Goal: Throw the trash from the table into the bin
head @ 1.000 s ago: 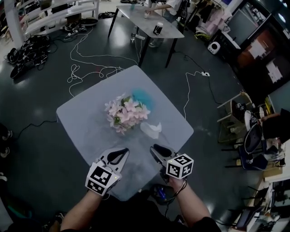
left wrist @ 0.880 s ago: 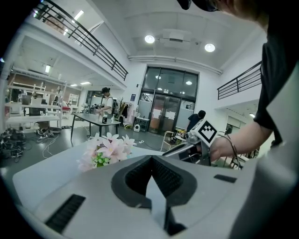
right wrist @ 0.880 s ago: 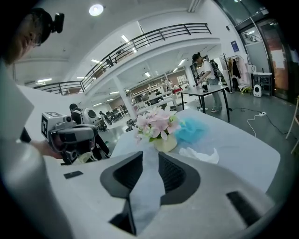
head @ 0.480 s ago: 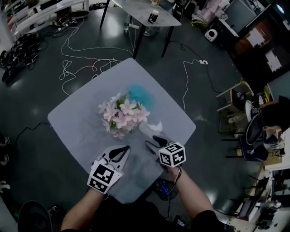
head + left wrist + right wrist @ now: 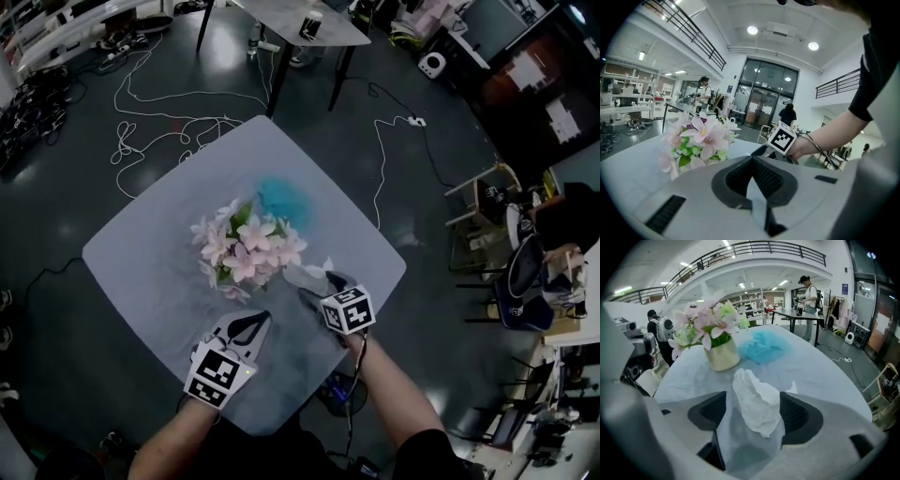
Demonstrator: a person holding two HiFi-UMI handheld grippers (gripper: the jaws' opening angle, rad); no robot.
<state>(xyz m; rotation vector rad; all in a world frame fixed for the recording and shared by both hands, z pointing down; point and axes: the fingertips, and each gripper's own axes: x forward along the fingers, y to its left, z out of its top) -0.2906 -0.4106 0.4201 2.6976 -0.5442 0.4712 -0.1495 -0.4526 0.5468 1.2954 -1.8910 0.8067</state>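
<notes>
A crumpled white tissue (image 5: 757, 401) lies on the pale grey table (image 5: 150, 253), right of a vase of pink flowers (image 5: 242, 248). My right gripper (image 5: 754, 413) points down at the tissue; its jaws have just been opening and now stand wide on either side of it, not pressing. From the head view the right gripper (image 5: 317, 286) covers most of the tissue (image 5: 302, 273). A crumpled blue wad (image 5: 281, 197) lies behind the flowers. Near the table's front edge, my left gripper (image 5: 251, 323) is shut with nothing in it.
A dark round object (image 5: 337, 394) sits on the floor under the table's near edge. Cables (image 5: 159, 103) trail across the dark floor behind. Another table (image 5: 300, 14) stands at the back, and chairs and clutter (image 5: 520, 272) stand at the right.
Both grippers have moved forward and down toward the table. The right gripper's jaws have spread and now straddle the white tissue beside the flowers.
</notes>
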